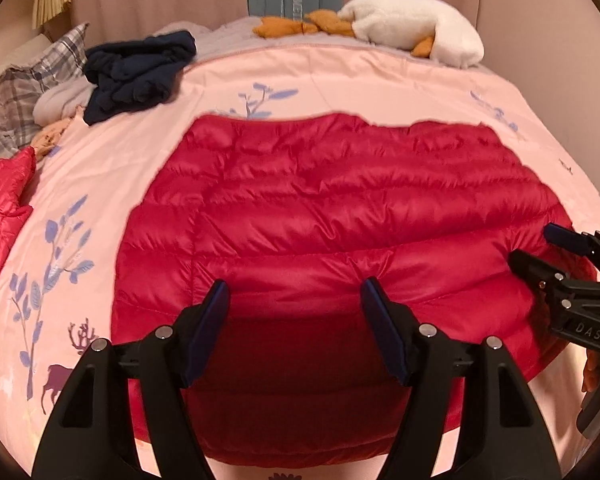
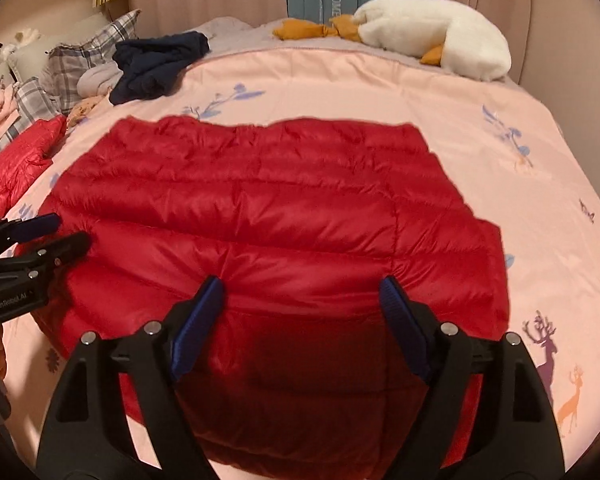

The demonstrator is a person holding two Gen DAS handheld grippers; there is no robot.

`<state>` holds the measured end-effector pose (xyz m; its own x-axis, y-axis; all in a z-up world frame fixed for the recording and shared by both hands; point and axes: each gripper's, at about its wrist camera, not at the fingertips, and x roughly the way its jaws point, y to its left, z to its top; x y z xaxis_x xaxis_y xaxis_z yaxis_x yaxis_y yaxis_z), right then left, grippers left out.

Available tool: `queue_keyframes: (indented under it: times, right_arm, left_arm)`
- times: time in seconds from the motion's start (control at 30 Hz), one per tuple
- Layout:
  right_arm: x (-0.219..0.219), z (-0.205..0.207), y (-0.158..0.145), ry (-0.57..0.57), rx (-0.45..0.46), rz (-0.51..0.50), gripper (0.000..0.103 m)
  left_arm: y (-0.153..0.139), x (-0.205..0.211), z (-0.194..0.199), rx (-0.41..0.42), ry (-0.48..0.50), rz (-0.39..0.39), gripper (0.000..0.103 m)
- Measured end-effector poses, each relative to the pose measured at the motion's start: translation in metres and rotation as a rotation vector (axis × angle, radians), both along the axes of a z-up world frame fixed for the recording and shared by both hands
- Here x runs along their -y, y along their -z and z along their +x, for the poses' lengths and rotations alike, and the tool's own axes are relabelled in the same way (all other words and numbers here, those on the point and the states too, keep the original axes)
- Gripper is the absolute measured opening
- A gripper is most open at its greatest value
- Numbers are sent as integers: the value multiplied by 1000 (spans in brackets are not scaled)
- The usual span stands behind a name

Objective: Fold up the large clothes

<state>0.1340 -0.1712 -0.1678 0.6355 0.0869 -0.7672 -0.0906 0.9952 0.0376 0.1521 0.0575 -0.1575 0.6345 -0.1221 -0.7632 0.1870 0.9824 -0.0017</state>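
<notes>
A red quilted puffer jacket lies flat on the pink bedspread, its near part doubled over into a puffy fold. My left gripper hovers open over the jacket's near left part, nothing between its blue pads. My right gripper stands open over the near right part, equally empty. Each gripper shows in the other's view: the right gripper at the jacket's right edge, the left gripper at its left edge. A hand shows under each.
A crumpled navy garment and plaid pillows lie at the far left. Another red puffer sits at the left edge. A white plush goose rests at the back, before the curtains.
</notes>
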Motion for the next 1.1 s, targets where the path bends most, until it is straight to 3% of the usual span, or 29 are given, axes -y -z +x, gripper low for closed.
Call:
queue_keyframes:
  times: [0.2, 0.47, 0.6, 0.73, 1.1]
  right_arm:
    - [2, 3, -2, -1, -21, 11, 83]
    - [1, -1, -36, 8, 120, 67, 83]
    - [-3, 12, -30, 5, 96, 59, 83]
    - [-5, 27, -6, 15, 14, 52, 85]
    - [-8, 31, 4, 10, -12, 28, 87]
  left_arm:
    - [1, 2, 2, -10, 6, 14, 70]
    - [-19, 4, 4, 62, -8, -17, 70]
    - [-16, 10, 13, 51, -8, -4, 70]
    - [-6, 14, 21, 14, 2, 23, 70]
    - [5, 12, 28, -22, 13, 15, 70]
